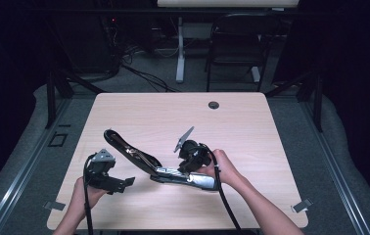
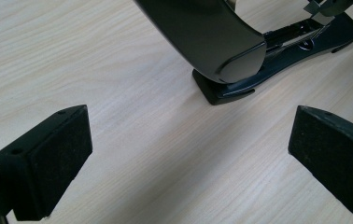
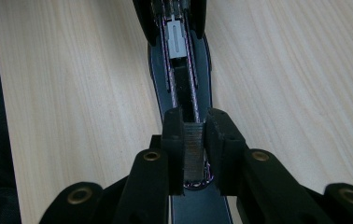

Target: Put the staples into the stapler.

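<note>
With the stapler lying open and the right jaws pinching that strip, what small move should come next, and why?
Probably lower the right gripper slightly, seating the staple strip into the open stapler. The strip sits pinched right over the channel and lined up with it, the cover is swung up clear, and the left gripper waits open beside it.

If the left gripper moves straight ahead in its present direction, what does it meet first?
Probably the open stapler: from the left gripper, its raised black lid and base tip lie just ahead, slightly right of centre. Bare table lies between; depth is uncertain.
</note>
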Motion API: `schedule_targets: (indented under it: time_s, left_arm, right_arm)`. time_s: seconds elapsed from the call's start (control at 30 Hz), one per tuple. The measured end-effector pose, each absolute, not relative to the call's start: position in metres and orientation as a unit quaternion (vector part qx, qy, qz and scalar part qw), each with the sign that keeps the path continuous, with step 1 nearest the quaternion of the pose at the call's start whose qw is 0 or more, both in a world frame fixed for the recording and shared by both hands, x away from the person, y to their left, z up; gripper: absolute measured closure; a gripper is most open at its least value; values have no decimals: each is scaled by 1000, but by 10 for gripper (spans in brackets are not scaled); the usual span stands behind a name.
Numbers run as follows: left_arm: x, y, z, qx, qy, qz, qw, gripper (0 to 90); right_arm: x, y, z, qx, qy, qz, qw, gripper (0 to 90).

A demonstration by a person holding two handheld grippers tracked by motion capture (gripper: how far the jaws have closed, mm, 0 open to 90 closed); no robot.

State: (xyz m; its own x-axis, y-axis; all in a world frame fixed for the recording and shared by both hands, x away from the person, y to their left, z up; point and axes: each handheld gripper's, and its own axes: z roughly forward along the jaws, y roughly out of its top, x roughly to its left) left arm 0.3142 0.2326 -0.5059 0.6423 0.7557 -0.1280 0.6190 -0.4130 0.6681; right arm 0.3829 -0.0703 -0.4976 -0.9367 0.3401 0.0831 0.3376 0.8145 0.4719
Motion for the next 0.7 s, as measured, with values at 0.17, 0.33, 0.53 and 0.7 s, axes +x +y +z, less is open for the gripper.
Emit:
schedule_targets:
  time_s: [0.17, 0.33, 0.53, 0.7]
  left_arm:
    - [314, 232, -506, 836, 410, 97, 352, 0]
    - [315, 233, -506, 836, 411, 97, 352, 0]
    - [315, 232, -506, 836, 410, 97, 351, 0]
    - [314, 233, -506, 836, 411, 97, 351, 0]
  right_arm:
    - [383, -70, -499, 176, 954, 243, 5, 783]
    - [383, -70, -500, 173, 955, 241, 4, 783]
    - [383, -70, -501, 171, 955, 241, 9, 783]
    - [383, -70, -502, 169, 955, 242, 9, 783]
